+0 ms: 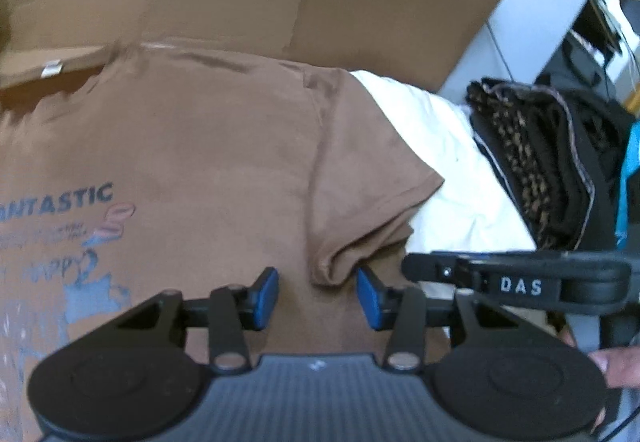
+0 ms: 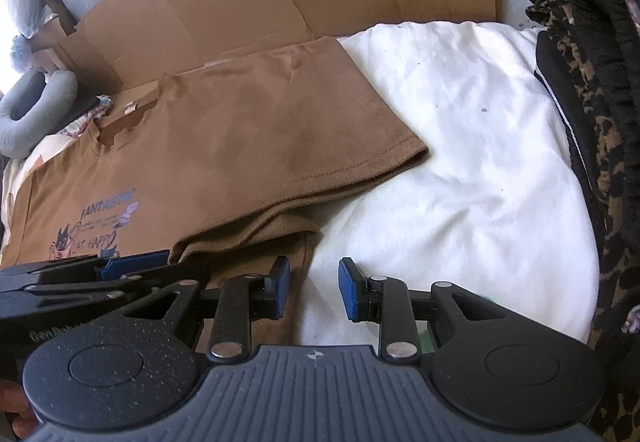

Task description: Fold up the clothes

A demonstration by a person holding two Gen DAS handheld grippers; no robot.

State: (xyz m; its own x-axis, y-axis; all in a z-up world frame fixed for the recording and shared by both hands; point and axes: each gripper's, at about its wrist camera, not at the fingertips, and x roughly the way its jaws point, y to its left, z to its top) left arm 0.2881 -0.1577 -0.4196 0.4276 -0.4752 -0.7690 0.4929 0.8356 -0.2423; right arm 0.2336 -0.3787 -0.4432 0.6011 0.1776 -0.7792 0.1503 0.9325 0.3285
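A brown T-shirt (image 1: 208,145) lies spread face up on a white bed cover (image 2: 460,145). The left gripper (image 1: 318,292) hovers over its armpit fold, jaws released. The right gripper (image 2: 314,288), jaws released and empty, hangs at the shirt's edge.

Two close, downward wrist views; shared shirt (image 1: 224,145)

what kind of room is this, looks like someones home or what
Probably a bedroom at home: the brown t-shirt lies on soft white bedding, a grey neck pillow sits nearby, and folded dark clothes are piled alongside.
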